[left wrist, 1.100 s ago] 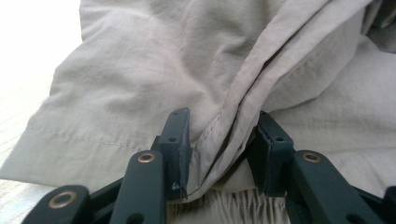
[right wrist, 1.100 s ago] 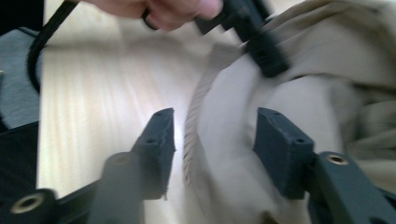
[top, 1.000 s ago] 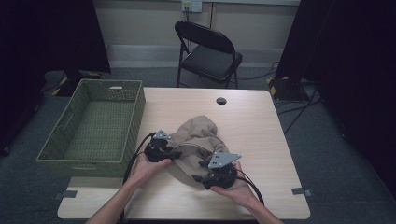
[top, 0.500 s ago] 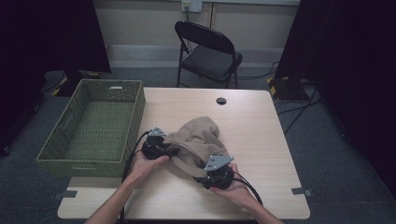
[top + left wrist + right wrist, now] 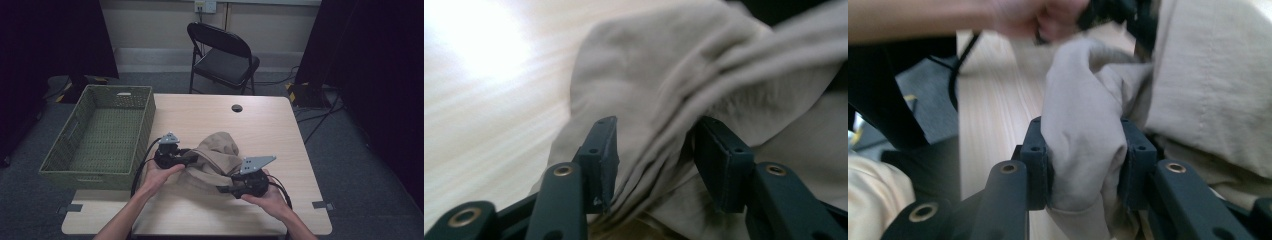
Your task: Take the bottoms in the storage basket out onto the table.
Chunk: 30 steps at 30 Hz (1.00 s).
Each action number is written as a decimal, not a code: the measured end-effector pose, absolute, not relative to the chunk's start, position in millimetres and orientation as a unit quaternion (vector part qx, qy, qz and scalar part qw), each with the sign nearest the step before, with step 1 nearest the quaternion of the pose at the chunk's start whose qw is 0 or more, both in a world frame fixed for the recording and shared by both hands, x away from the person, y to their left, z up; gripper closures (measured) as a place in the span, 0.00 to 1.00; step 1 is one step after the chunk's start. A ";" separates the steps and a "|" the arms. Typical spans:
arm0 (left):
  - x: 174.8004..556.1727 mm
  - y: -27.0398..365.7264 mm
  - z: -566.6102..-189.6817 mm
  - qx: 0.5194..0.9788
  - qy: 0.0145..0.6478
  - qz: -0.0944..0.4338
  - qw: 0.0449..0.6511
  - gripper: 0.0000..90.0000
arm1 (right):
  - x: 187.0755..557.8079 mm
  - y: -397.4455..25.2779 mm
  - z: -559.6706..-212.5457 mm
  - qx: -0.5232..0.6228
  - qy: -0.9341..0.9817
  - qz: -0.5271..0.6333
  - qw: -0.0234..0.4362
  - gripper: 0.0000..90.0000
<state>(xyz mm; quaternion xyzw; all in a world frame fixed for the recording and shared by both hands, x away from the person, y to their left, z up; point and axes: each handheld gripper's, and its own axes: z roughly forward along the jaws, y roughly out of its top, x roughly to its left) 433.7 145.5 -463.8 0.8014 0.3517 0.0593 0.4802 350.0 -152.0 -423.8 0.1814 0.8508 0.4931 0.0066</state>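
A crumpled beige cloth (image 5: 220, 152) lies on the wooden table (image 5: 280, 130), towards its near side. My left gripper (image 5: 192, 159) is at the cloth's left edge. In the left gripper view its jaws (image 5: 656, 135) stand on either side of a taut bundle of folds (image 5: 649, 65) and hold it. My right gripper (image 5: 224, 189) is at the cloth's near right edge. There it is shut (image 5: 1081, 125) on a thick bunch of the cloth (image 5: 1083, 150). The other hand (image 5: 1038, 15) is in the right gripper view, beyond the bunch.
An empty green woven basket (image 5: 120, 90) stands on the table's left end, close to the left hand. A small black round cap (image 5: 236, 108) sits in the tabletop at the back. A black folding chair (image 5: 225, 55) stands behind the table.
The right gripper has shifted a little to the right and its top plate has turned. The cloth between the grippers is pulled tighter. The left gripper has hardly moved.
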 end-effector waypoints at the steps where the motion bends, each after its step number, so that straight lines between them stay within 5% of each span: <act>1: 435.0 143.1 -466.8 0.805 0.350 0.052 0.476 0.58 | 350.0 -152.0 -423.8 0.181 0.851 0.493 0.007 0.71; 17: 419.7 119.1 -474.0 0.837 0.299 -0.012 0.458 0.68 | 396.5 -160.2 -393.5 0.283 0.781 0.557 -0.004 0.73; 30: 415.2 153.3 -445.7 0.792 0.319 0.039 0.519 0.59 | 419.6 -170.8 -406.0 0.337 0.754 0.563 -0.007 0.74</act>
